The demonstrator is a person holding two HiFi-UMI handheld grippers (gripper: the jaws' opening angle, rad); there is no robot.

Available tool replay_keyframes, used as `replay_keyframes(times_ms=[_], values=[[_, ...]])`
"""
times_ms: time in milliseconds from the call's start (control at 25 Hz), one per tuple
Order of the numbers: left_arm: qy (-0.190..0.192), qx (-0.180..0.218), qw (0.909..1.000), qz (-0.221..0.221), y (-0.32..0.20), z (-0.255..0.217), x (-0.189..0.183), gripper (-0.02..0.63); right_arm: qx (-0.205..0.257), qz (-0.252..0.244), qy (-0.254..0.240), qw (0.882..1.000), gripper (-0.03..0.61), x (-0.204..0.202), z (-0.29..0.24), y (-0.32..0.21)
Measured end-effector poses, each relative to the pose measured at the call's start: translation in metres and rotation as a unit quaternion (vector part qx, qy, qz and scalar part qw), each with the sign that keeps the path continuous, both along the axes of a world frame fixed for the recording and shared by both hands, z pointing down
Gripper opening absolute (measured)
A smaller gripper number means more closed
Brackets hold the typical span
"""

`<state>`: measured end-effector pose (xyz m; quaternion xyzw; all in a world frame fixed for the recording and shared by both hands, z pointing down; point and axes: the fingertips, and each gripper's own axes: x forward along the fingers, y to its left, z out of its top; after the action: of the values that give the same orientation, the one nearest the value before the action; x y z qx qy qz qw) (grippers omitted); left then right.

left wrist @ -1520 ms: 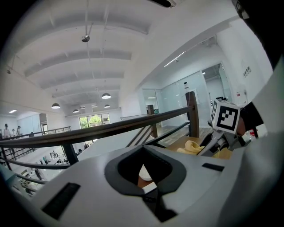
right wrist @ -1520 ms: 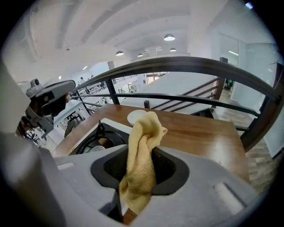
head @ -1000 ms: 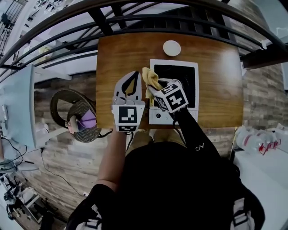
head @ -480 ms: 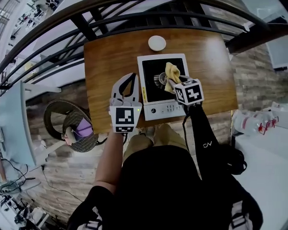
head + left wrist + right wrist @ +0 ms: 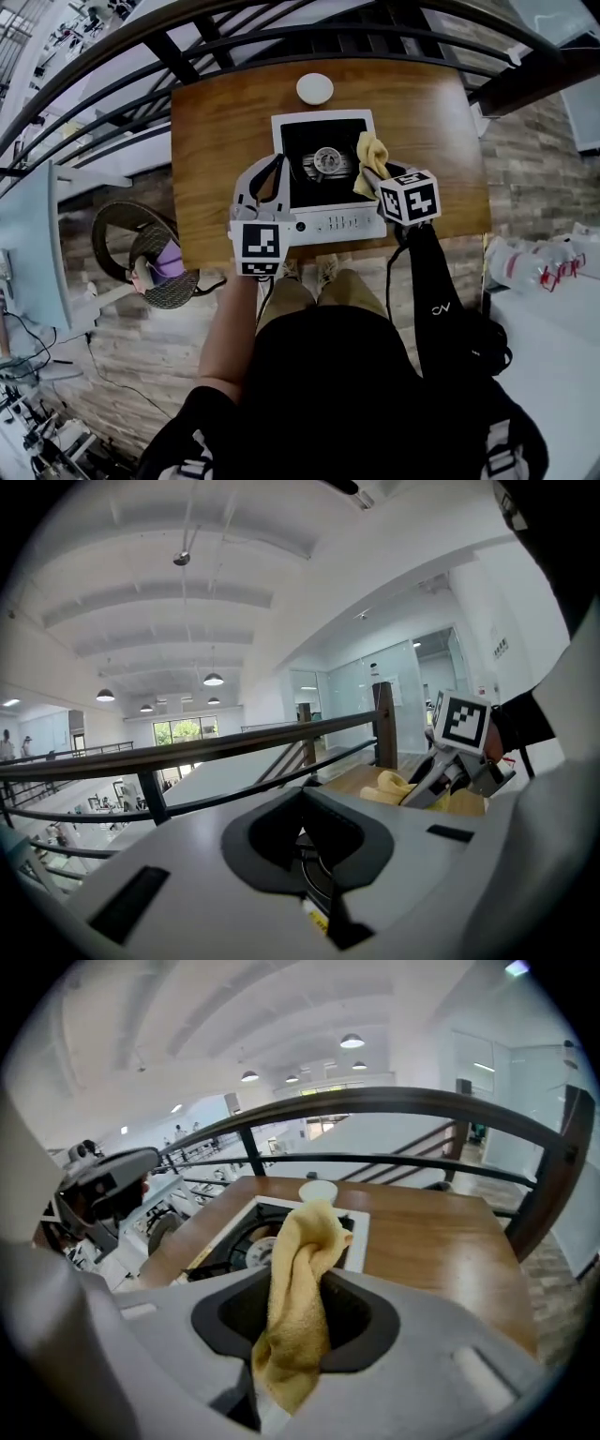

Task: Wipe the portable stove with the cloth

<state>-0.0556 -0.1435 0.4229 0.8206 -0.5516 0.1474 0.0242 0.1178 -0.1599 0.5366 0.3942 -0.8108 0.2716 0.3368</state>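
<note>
Room: bright open hall, dark railing (image 5: 281, 37) behind the wooden table (image 5: 220, 141).
Surface: portable stove (image 5: 328, 225) near the front edge, white disc (image 5: 314, 89) behind it.
Cloth (image 5: 371, 157): yellow, pinched by the right gripper (image 5: 375, 178) over the stove's right rim.
Left gripper (image 5: 277, 161): jaws pressed together, empty, at the stove's left edge.

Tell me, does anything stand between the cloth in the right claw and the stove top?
Nothing visible does. The right claw holds the cloth at the right edge of the stove; the top beside it shows only its burner. The left claw is at the left edge, aside.
</note>
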Motion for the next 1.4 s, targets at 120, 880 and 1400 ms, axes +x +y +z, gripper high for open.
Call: replay_keyframes(times_ms=[120,880,1400], values=[[-0.009,-0.003,0.9998,-0.018,0.008,0.002,-0.01,0.006,0.009,-0.07,-0.03,0.997,0.127,-0.058,-0.017,0.017],[0.002,-0.012,0.9996,-0.024,0.035,0.01,-0.007,0.006,-0.01,-0.152,0.026,0.988,0.127,-0.102,0.031,0.073],[0.012,-0.006,0.9997,0.021,0.042,0.009,0.062,0.006,-0.005,-0.073,0.047,0.996,0.127,0.007,0.043,0.084]])
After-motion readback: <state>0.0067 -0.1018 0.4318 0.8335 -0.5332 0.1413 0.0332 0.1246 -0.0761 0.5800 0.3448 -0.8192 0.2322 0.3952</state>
